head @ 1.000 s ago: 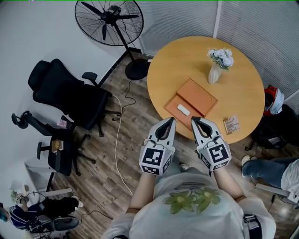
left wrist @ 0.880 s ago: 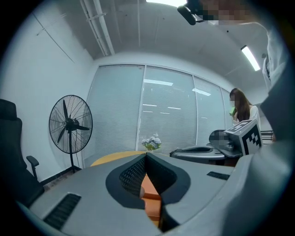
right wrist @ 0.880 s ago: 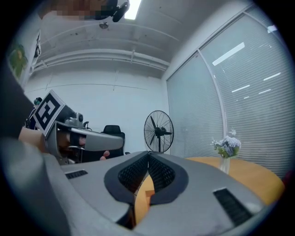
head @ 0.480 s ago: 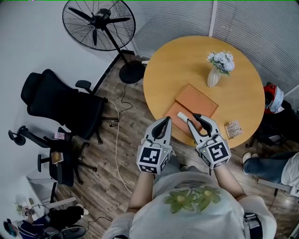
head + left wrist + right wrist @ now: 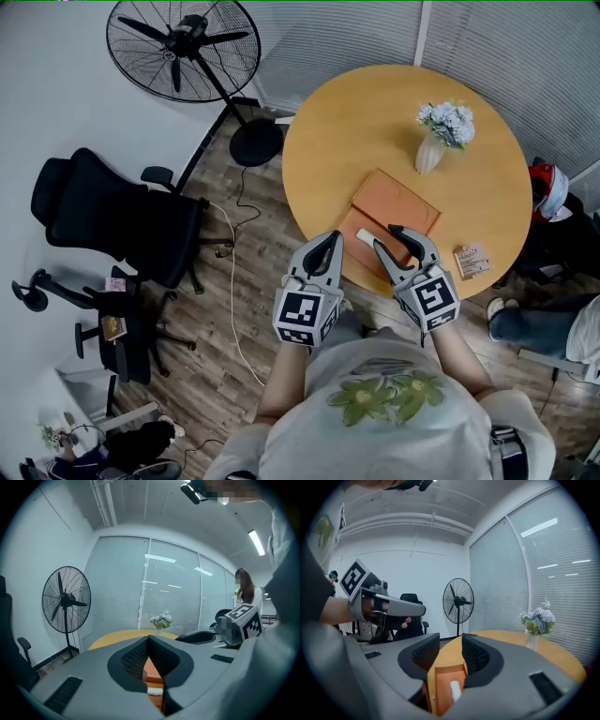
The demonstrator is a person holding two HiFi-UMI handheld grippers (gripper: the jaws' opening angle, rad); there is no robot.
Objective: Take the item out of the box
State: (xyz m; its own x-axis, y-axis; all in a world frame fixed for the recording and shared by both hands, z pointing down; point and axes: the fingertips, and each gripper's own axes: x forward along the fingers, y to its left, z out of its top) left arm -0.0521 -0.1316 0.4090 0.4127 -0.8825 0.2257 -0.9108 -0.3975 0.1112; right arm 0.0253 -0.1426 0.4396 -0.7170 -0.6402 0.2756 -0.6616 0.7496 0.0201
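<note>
R hand-held gripper (image 5: 386, 237) covers box (image 5: 394, 202) near end; white item (image 5: 364, 236) barely visible.

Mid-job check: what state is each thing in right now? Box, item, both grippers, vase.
box, open, its lid lying flat beside it.
white item, lying inside the box, not gripped.
left gripper, shut, empty.
right gripper, open, has just been opening, nothing held.
vase, upright, flowers in it.
</note>
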